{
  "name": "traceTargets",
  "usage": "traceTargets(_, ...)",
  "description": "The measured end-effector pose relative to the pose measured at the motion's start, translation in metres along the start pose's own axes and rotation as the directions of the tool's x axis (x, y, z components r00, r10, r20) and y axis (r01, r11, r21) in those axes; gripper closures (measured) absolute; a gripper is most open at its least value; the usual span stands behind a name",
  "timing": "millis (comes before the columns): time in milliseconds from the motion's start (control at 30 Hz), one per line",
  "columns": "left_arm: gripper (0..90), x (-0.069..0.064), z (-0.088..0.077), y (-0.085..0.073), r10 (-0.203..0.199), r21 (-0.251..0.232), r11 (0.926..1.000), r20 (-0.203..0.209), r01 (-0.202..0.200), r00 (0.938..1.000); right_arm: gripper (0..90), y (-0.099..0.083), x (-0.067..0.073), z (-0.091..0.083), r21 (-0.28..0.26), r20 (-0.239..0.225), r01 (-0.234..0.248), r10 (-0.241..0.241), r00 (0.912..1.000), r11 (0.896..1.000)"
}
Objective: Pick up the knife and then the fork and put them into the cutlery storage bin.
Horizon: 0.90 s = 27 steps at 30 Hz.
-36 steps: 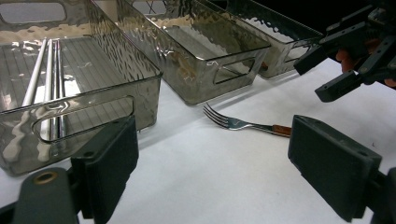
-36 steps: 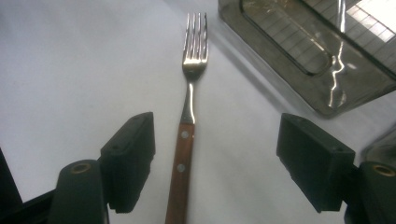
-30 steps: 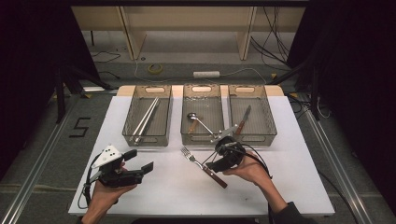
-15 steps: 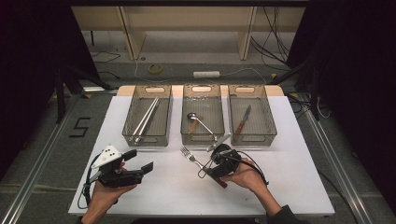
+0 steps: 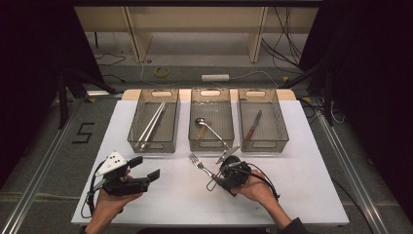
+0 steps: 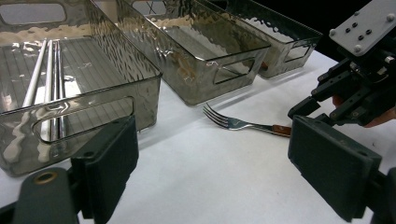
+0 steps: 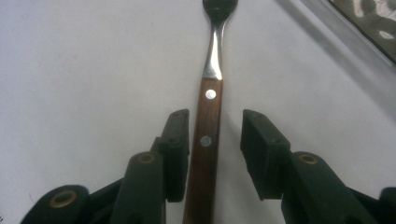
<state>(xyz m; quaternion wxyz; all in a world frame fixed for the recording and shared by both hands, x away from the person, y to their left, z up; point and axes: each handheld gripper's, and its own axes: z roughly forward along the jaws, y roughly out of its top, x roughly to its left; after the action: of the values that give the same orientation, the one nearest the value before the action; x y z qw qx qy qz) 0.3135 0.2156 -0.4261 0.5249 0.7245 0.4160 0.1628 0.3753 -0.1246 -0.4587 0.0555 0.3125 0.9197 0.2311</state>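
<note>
A fork [image 5: 198, 165] with a wooden handle lies flat on the white table [image 5: 170, 204], tines pointing toward the trays. My right gripper [image 5: 215, 182] is lowered over its handle. In the right gripper view the handle [image 7: 207, 126] runs between the two pads; the left pad [image 7: 177, 140] is right beside it and the right pad [image 7: 257, 140] stands apart. The jaws have just been closing around the handle, with a gap still showing. My left gripper [image 5: 145, 167] hovers open at the front left with nothing in it [image 6: 217, 158]. From there the fork [image 6: 233, 123] and right gripper [image 6: 322, 100] show to the right.
Three clear trays stand in a row at the back. The left tray [image 5: 152, 146] holds long metal rods [image 5: 151, 124], the middle tray [image 5: 209, 145] a spoon [image 5: 203, 124], the right tray [image 5: 265, 145] a knife [image 5: 253, 126]. Bare table lies between the grippers.
My right gripper has come down from the trays' front edge onto the fork's handle, and its jaws have narrowed around it. The left gripper has stayed where it was.
</note>
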Motion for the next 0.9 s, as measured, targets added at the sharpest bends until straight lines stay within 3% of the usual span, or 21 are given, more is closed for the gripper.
traceTargets(600,16.0,-0.0001,0.0003,0.0000,0.003,0.003,1.0000,-0.001,-0.003,1.0000,75.2,-0.0026,0.0034,0.0072,0.028,0.010,0.019,-0.020,0.9998,0.999)
traceTargets(900,16.0,-0.0006,0.0008,0.0000,0.002,0.004,1.0000,-0.002,-0.002,1.0000,76.1,-0.0019,0.0037,0.0077,0.032,0.015,0.027,-0.028,0.9995,0.999)
